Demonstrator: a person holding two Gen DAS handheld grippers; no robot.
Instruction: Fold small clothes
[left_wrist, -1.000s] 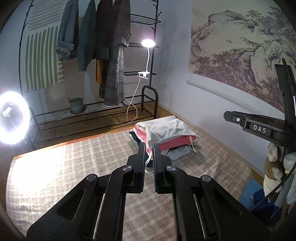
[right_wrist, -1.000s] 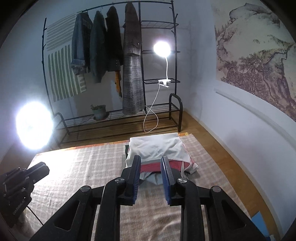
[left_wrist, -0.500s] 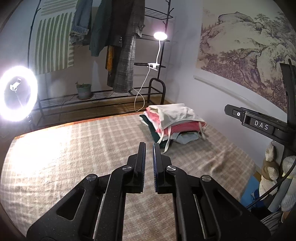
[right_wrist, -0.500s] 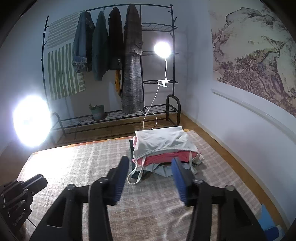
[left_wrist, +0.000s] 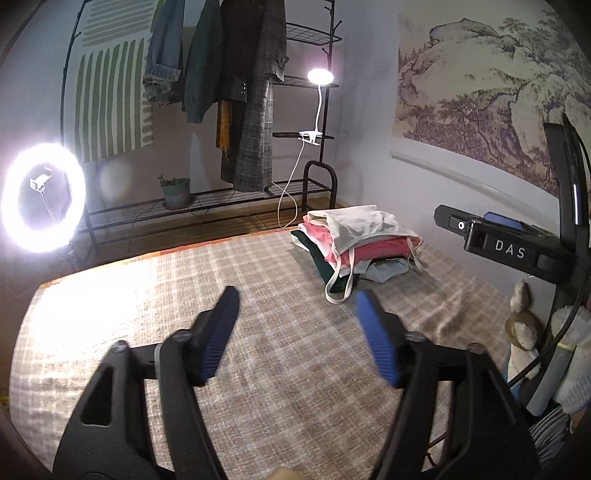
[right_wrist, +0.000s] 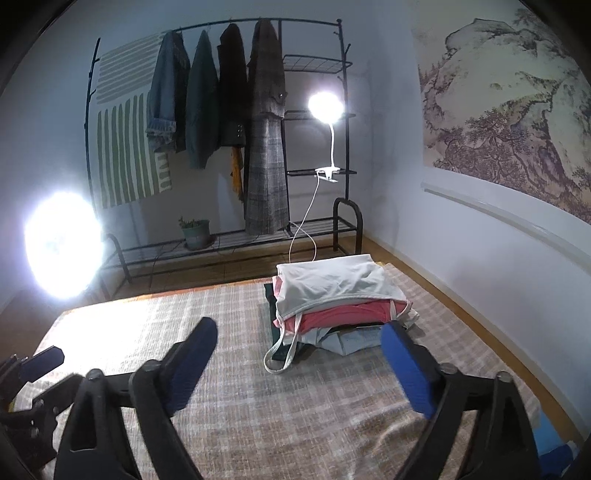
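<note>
A stack of folded small clothes (left_wrist: 360, 243) lies at the far right of the checked bed cover (left_wrist: 258, 369); a white garment is on top, pink ones under it, grey and dark green at the bottom. A white strap loop hangs off its front. The stack also shows in the right wrist view (right_wrist: 338, 299). My left gripper (left_wrist: 297, 336) is open and empty above the cover, short of the stack. My right gripper (right_wrist: 301, 365) is open and empty, just before the stack. The right gripper's body (left_wrist: 506, 247) shows at the right of the left wrist view.
A black clothes rack (right_wrist: 221, 129) with hanging coats stands behind the bed. A ring light (left_wrist: 40, 197) glares at the left, a clip lamp (right_wrist: 327, 105) on the rack. A wall (right_wrist: 480, 240) runs along the right. Plush toys (left_wrist: 554, 350) sit at the right edge.
Both grippers have opened wide; the right one opened first, then the left. Both have pulled back from the stack, which now lies farther off.
</note>
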